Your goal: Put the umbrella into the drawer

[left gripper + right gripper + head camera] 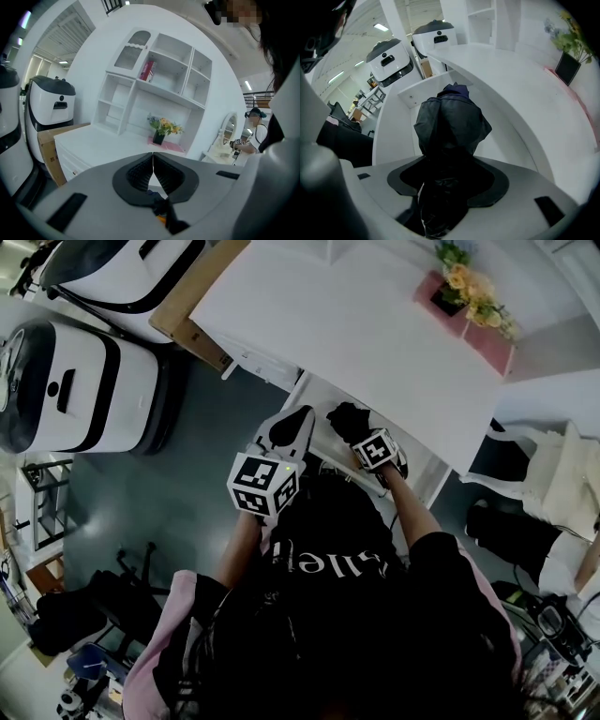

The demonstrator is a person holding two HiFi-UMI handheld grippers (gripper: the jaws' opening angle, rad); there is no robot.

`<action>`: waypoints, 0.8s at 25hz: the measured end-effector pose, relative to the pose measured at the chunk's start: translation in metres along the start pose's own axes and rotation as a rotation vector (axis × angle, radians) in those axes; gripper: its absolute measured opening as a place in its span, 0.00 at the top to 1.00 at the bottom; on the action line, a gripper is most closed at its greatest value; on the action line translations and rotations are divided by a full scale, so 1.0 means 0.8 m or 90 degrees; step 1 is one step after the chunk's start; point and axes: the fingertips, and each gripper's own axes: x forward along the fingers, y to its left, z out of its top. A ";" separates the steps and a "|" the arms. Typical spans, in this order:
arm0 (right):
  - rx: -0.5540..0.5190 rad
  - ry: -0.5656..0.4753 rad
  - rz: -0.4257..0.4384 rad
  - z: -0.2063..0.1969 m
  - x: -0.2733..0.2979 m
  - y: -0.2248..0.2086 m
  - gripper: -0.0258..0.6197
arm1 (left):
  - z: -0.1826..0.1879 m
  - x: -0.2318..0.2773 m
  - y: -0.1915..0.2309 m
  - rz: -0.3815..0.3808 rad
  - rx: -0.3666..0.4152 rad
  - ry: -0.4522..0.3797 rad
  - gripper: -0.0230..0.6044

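A folded black umbrella [450,126] is clamped in my right gripper [447,176], which is shut on it. Its bunched end sticks out over the open white drawer [506,140]. In the head view the umbrella [349,418] is a dark lump held by the right gripper [354,430] just above the drawer [312,390] under the desk edge. My left gripper [294,424] hovers close beside it on the left. In the left gripper view its jaws [153,165] meet along a thin line, shut with nothing between them, pointed up at the desk.
The white desk top [356,324] carries a flower pot [466,289] on a pink mat. A white shelf unit [159,79] rises behind it. A cardboard box [187,310] and white machines [80,385] stand left. Another person [553,521] sits at the right.
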 end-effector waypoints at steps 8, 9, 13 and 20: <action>0.053 0.031 -0.027 -0.017 0.014 -0.010 0.53 | -0.003 -0.006 0.004 0.006 0.003 0.006 0.94; 0.072 0.035 -0.020 -0.021 0.017 -0.009 0.53 | -0.004 -0.007 0.003 0.004 0.005 0.008 0.94; 0.074 0.044 -0.050 -0.028 0.022 -0.025 0.53 | -0.008 -0.005 0.007 -0.003 0.013 0.016 0.94; 0.039 0.041 -0.060 -0.040 0.031 -0.026 0.52 | -0.012 0.009 -0.004 -0.026 0.029 0.028 0.94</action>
